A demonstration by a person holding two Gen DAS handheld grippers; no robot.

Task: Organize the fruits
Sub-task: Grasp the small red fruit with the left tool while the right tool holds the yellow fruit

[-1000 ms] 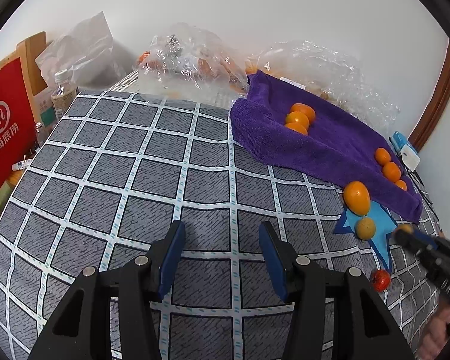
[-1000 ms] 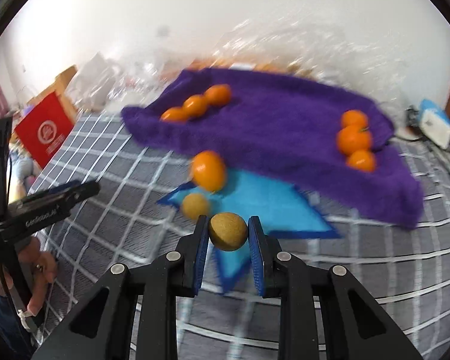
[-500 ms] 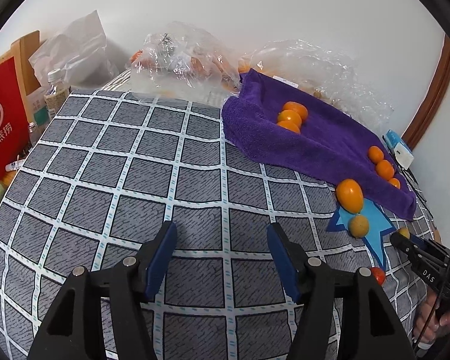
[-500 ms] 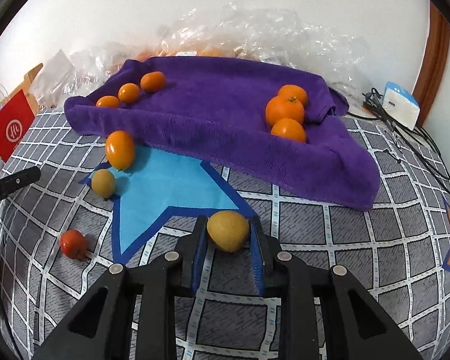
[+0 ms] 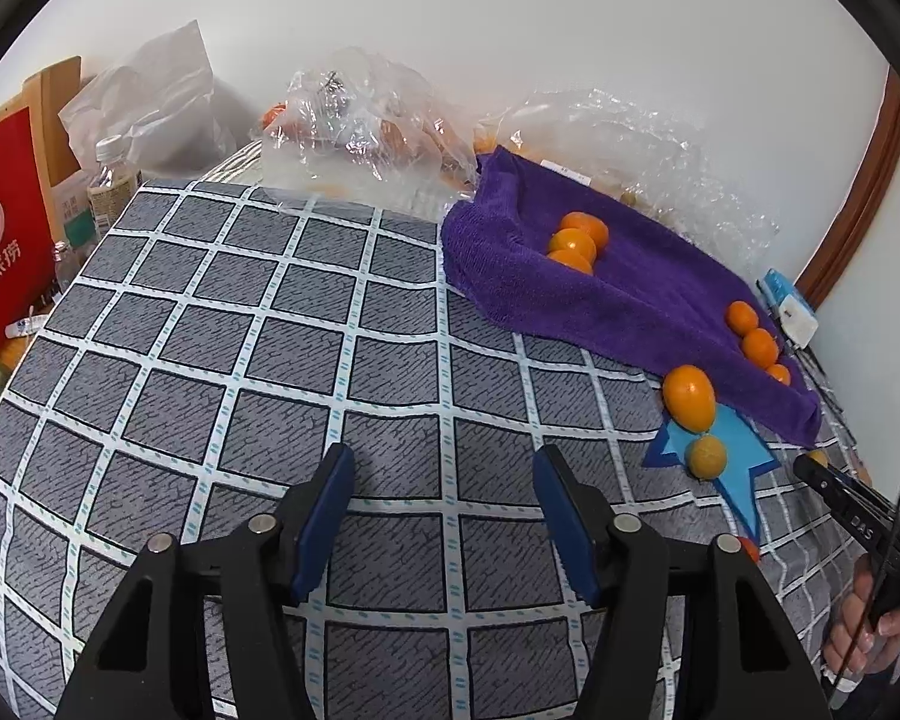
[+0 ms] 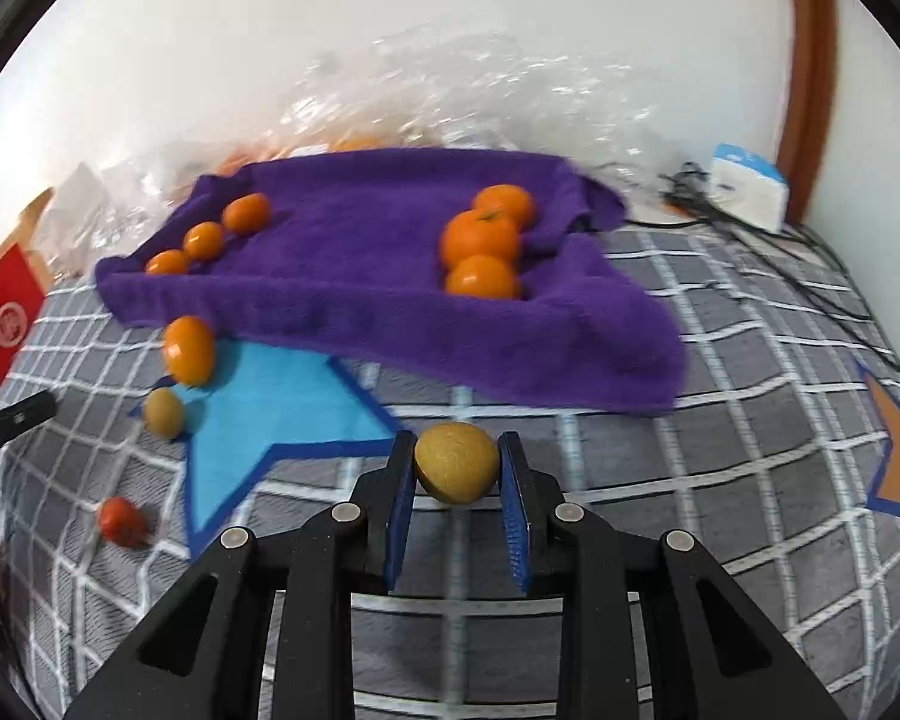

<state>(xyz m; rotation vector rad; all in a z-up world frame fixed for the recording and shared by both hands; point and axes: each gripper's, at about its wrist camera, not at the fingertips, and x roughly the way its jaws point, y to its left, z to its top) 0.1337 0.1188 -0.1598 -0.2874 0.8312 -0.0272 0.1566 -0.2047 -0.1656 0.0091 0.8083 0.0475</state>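
A dull yellow-brown round fruit sits pinched between the right jaws, above the grey checked cover. On the purple towel lie two rows of three: small oval kumquats along the left fold, bigger round tangerines touching one another near the right fold. Just off the towel's front edge, a large oval orange fruit stands at the rim of the blue star, with a small yellowish fruit just beside it. A small red fruit lies apart, nearer the left.
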